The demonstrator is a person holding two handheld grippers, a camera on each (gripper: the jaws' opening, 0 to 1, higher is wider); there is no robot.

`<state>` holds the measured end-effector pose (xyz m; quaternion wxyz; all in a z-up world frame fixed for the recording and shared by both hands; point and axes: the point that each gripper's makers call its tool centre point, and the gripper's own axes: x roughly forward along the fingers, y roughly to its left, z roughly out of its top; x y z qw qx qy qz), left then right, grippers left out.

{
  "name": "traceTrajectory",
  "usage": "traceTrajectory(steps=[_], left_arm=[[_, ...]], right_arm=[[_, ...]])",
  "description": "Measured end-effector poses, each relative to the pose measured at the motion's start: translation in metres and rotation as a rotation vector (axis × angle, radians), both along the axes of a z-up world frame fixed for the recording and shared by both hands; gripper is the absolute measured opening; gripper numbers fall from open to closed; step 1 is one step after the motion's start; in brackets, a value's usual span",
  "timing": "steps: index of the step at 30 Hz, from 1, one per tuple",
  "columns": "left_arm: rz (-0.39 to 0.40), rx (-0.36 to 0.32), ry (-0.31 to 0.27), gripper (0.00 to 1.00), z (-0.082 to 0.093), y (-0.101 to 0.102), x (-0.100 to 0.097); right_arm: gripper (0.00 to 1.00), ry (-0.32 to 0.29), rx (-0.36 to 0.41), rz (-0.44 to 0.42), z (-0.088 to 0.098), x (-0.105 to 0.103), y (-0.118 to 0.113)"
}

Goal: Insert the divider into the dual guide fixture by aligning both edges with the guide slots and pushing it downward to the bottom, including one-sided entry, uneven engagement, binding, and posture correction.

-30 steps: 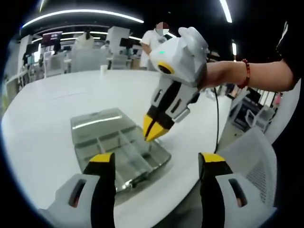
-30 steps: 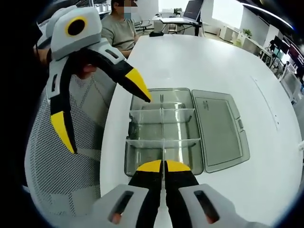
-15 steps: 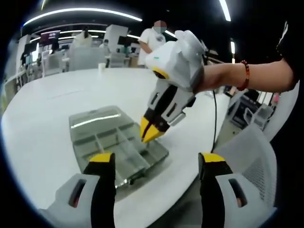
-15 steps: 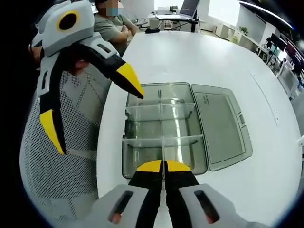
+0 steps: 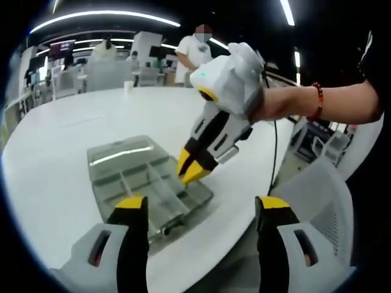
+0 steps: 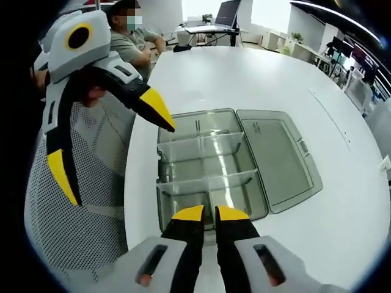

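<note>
Your right gripper (image 5: 194, 173) hung just above the near end of the clear compartment box (image 6: 208, 174), jaws drawn narrow with a slight gap; whether they pinched anything you could not tell. Your left gripper (image 6: 110, 143) stood at the tabletop's (image 6: 256, 79) near edge, beside the box's corner, jaws spread wide and empty. The box sat close to that edge, one hinged lid (image 6: 278, 162) lying open flat beside it. Count: one box, one lid, two cross dividers (image 6: 204, 182) seated across the tray, one thin lengthwise divider running up the middle from the near wall. Judged progress: the lengthwise piece appeared already in its slots; full seating could not be confirmed, so checking both ends for level and pressing to the bottom remained. Two people were in the background.
</note>
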<state>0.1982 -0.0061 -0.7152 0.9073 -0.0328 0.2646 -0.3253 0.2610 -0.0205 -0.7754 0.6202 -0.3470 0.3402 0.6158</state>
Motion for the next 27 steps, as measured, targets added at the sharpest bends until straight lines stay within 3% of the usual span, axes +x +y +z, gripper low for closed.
traceTrajectory(steps=[14,22,27], left_arm=[[-0.043,0.008,0.004,0.71,-0.001,-0.001,0.002],[-0.089,0.017,0.009,0.71,-0.002,-0.008,0.002],[-0.120,0.021,0.020,0.71,-0.005,-0.012,0.001]], right_arm=[[0.11,-0.023,0.142,-0.223,0.025,0.008,-0.021],[0.16,-0.032,0.191,-0.345,0.028,0.009,-0.043],[0.23,-0.026,0.193,-0.406,0.019,0.007,-0.056]])
